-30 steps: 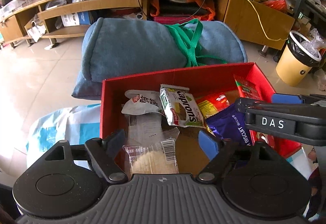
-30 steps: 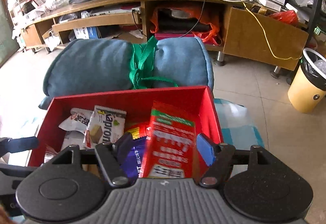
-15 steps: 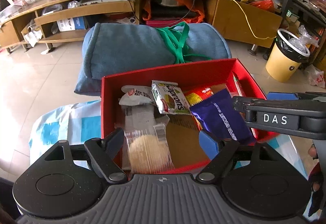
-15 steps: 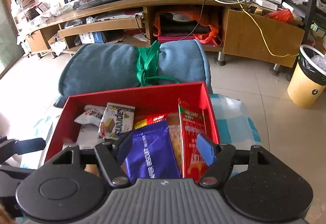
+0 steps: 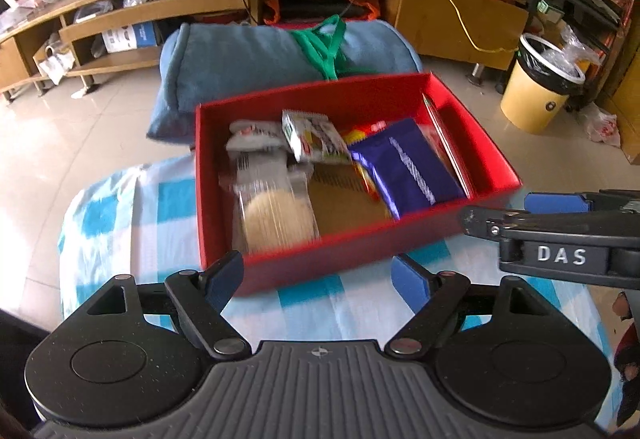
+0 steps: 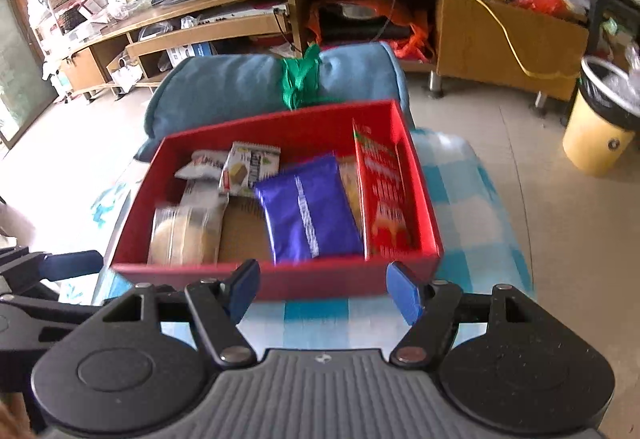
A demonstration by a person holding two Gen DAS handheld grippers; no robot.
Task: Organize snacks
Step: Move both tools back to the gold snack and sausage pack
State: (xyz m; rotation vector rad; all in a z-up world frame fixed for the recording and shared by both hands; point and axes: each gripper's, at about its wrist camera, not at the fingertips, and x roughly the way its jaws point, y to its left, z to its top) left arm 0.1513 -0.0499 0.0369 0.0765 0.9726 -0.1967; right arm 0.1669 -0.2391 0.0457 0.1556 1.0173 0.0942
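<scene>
A red box sits on a table covered with a blue-and-white checked cloth, toward the table's far edge. Snacks lie inside it. A clear-wrapped round cake rests at the box's near left corner, with a grey-and-white packet behind it toward the far left. A white-and-green biscuit pack leans in the middle near the far wall. A purple packet lies flat right of centre, partly covering a red-and-yellow wrapper. A red packet stands on edge against the box's right wall. Bare brown cardboard shows on the box floor between the cake and the purple packet.

The left gripper hovers over the cloth just in front of the box's near wall, its fingers apart with nothing between them. The right gripper hangs in front of the same near wall, toward its right end, fingers also apart and empty. In the left wrist view the right gripper shows from the side at the right edge, beside the box's near right corner.

Beyond the table's far edge lies a rolled blue cushion tied with a green strap. A yellow bin stands on the floor off to the right.
</scene>
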